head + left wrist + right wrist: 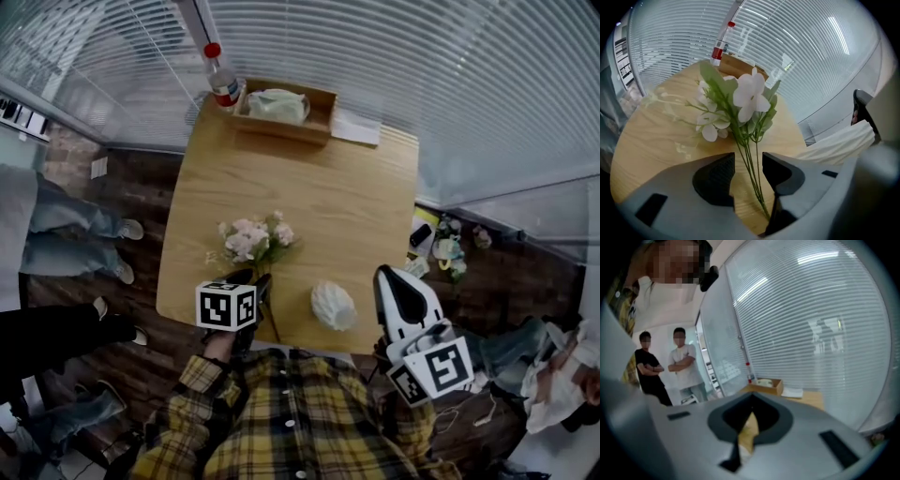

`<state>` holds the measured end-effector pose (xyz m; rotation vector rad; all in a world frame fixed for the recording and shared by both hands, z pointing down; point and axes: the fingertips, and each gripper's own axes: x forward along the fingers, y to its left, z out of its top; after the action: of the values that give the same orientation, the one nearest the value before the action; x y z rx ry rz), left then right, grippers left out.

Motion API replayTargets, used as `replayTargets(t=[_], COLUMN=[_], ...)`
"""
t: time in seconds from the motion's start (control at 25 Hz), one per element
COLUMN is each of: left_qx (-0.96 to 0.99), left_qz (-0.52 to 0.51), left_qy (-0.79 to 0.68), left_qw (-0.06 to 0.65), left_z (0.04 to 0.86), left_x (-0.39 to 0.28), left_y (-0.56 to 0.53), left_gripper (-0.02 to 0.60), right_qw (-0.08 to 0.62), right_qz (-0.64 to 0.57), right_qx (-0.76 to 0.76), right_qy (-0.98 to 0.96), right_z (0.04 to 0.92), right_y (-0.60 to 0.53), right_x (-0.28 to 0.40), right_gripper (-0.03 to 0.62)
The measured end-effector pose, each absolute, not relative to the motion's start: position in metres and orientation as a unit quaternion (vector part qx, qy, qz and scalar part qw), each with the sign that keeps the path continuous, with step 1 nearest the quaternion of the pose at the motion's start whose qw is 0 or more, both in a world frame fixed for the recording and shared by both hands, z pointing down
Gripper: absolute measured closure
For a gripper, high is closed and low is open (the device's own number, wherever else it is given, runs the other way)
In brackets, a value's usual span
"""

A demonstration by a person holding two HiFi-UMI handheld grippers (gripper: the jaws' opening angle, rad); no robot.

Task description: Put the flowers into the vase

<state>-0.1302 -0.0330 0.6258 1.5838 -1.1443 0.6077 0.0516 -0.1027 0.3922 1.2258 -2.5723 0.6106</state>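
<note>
Flowers (749, 93) lie flat on the table (356, 187), and their green stems (759, 197) pass right through the gap of the left claw (748, 161). That claw stands wide open and points steeply down. It has a jaw on either side of the stems, with wood showing between pad and stem on both sides, so it has hold of nothing yet. The bunch's long line runs the same way the claw points: cut ends back toward the person, near the table's near edge, and white and pink blooms ahead toward the middle. A squeeze here would, I judge, catch the stems low down, well below the blooms.

The right claw (386, 274) hangs over the table's near right corner with its jaws together and nothing between them. The white ribbed vase (333, 306) sits between the two claws, just right of the stems and close to the near edge. Whether it stands upright or lies tipped I cannot tell. The left claw is the one at the flowers and the right is nearer the vase, so the right could steady it.

Room is good: the middle of the table is bare, and the box (281, 108), bottle (223, 84) and paper (356, 127) keep to the far edge. The tight spot is the near edge, where stems and vase both sit
</note>
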Motion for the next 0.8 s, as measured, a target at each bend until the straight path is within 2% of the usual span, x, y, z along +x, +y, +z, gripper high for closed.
replayTargets(t=[0.32,0.64,0.8], left_qx=[0.649,0.644,0.652], left_qz=[0.283,0.278,0.263], left_qy=[-0.469,-0.473,-0.470], left_qw=[0.527,0.533,0.533], left_z=[0.640,0.641,0.633], left_x=[-0.123,-0.122,-0.118], left_y=[-0.040,-0.044,-0.046], left_gripper=[0.417,0.545,0.565], right_qw=[0.120,0.125,0.129], right_qz=[0.222,0.224,0.224], right_qx=[0.423,0.425,0.422], right_qy=[-0.871,-0.868,-0.869], right_z=[0.400,0.404,0.406], right_y=[-0.102,-0.105,-0.104], right_x=[0.059,0.064,0.066], right_gripper=[0.580,0.580,0.580])
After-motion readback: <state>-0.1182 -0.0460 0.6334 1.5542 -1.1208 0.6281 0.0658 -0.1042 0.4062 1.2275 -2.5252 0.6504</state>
